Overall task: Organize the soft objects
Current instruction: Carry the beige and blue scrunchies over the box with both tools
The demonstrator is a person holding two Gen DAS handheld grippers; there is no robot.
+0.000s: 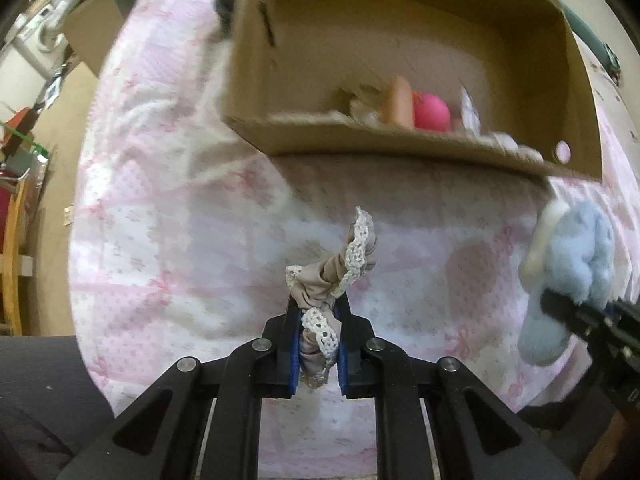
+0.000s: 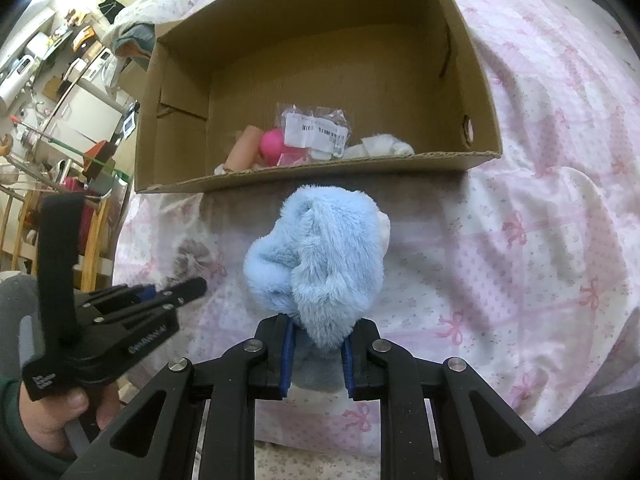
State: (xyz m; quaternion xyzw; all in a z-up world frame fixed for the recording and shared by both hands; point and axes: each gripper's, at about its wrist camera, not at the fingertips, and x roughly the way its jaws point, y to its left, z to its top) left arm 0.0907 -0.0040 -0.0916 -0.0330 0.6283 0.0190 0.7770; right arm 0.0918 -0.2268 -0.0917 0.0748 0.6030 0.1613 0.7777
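Scrunchies clamped in both your grippers, cardboard box (image 1: 256, 136) ahead on the pink quilt (image 1: 160, 240).
Left view: your box holds a pink ball (image 1: 431, 111); your left gripper (image 1: 318, 320) pinches a lace-trimmed beige scrunchie (image 1: 336, 276). Right view: a barcode-labelled bag (image 2: 316, 130), unreadable, lies inside; your right gripper (image 2: 318, 344) squeezes the fluffy blue scrunchie (image 2: 316, 264).
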